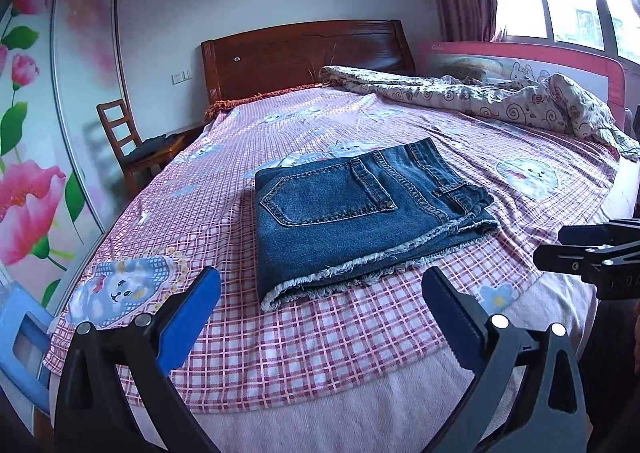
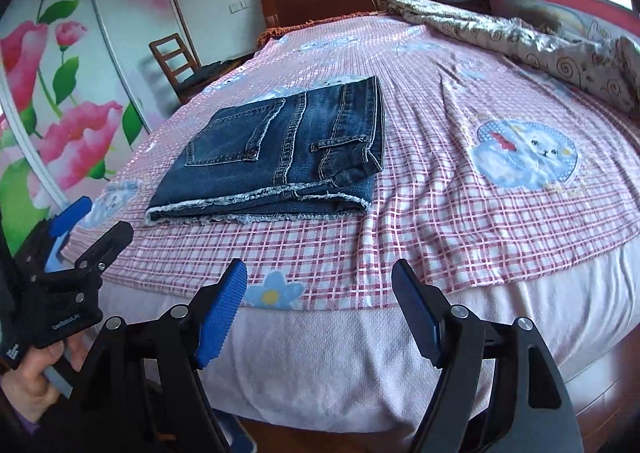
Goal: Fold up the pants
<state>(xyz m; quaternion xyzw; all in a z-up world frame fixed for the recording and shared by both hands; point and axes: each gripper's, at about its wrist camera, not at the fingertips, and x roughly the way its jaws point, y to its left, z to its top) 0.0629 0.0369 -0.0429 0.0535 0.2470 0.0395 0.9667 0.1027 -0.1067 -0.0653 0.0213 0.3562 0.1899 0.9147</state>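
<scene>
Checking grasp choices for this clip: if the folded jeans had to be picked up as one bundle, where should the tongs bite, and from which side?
Probably the frayed hem edge of the jeans, approached from the near side of the bed. The layers stack there and face both open tongs, left and right, so one finger could slide under while the other presses on top.

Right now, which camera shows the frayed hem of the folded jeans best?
The right wrist view: the frayed hem runs unobstructed across the front. The left wrist view shows the hem more obliquely, angled away.
</scene>
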